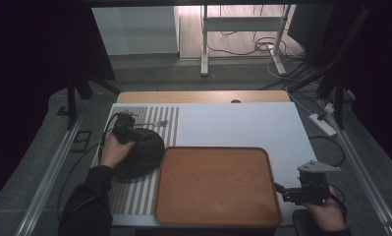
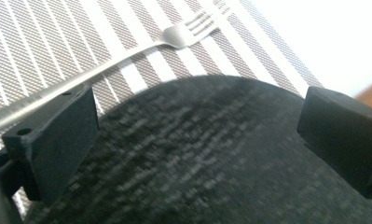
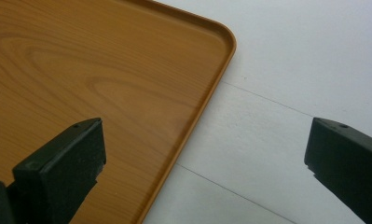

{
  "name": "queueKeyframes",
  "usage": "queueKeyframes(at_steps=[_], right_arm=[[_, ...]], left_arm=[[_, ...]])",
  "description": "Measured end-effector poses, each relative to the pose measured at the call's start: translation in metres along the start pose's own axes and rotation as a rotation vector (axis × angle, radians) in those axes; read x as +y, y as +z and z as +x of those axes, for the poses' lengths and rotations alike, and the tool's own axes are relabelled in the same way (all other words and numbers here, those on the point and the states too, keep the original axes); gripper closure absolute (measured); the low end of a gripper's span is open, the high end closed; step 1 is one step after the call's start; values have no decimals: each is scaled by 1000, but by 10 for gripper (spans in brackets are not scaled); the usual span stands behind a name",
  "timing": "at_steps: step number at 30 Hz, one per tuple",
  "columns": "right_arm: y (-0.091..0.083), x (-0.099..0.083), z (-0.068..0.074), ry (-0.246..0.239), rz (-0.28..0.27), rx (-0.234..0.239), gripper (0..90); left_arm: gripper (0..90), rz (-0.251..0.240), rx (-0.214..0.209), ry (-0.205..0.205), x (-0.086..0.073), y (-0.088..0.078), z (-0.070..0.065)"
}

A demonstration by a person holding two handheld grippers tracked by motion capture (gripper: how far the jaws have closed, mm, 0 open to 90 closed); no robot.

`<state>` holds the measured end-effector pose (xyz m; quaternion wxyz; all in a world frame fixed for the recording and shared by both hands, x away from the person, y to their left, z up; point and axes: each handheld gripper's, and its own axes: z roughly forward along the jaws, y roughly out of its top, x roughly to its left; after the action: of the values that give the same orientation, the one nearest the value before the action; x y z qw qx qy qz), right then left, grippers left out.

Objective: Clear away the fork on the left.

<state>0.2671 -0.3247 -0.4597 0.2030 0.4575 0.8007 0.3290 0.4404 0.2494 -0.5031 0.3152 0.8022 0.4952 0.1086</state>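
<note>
Here the left gripper point(image 1: 126, 129) sits low over a dark round bowl point(image 1: 140, 153), its jaws spread wide with nothing clamped between them. In the left gripper view the bowl's point(image 2: 211, 154) speckled black surface lies directly under and between the two jaws, bulging up toward the camera, and the frames do not settle whether either jaw touches it. Just beyond the bowl's far edge, ahead of the jaws, a metal fork point(image 2: 127, 51) lies flat on the striped placemat point(image 2: 30, 51), its handle running off behind the left-hand jaw and its tines pointing away up the mat. In the high view the fork point(image 1: 152, 123) shows just past the gripper's tip, near it, and the placemat point(image 1: 134, 191) stretches from the far side of the bowl back toward the person.

The right gripper point(image 1: 287, 191) rests well apart from the left one, held by the person's hand point(image 1: 326, 214) near the table's near corner. Its jaws also stand wide apart and hold nothing. In the right gripper view the wooden tray point(image 3: 104, 79) lies under the left-hand jaw, its rounded corner ahead between the jaws, and the white table surface point(image 3: 286, 70) spreads beneath the other jaw and beyond.
</note>
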Motion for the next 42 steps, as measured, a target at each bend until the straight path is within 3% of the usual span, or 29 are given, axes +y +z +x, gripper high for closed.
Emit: queueKeyframes(at_steps=[9, 17, 24, 26, 28, 29, 30, 33, 39, 42], right_arm=[[0, 0, 0, 1, 2, 1, 0], [0, 0, 0, 1, 2, 3, 0], [0, 0, 0, 1, 4, 2, 0], [0, 0, 0, 2, 5, 2, 0], [0, 0, 0, 2, 6, 2, 0], [0, 0, 0, 4, 6, 3, 0], [0, 0, 0, 4, 6, 3, 0], [1, 0, 0, 5, 8, 4, 0], [1, 0, -1, 8, 7, 8, 0], [1, 0, -1, 8, 8, 9, 0]], left_arm=[[0, 22, 6, -19, 9, 10, 15], [25, 41, 49, -27, 15, 16, 27], [317, 59, 53, -46, 21, 17, 45], [363, 65, 78, -48, 23, 17, 51], [507, 70, 96, -50, 24, 17, 56], [657, 71, 104, -55, 24, 16, 59], [657, 71, 107, -58, 25, 16, 63], [873, 91, 145, -70, 26, 20, 72], [887, 156, 211, -121, 23, 29, 96], [887, 144, 187, -136, 19, 28, 100]])
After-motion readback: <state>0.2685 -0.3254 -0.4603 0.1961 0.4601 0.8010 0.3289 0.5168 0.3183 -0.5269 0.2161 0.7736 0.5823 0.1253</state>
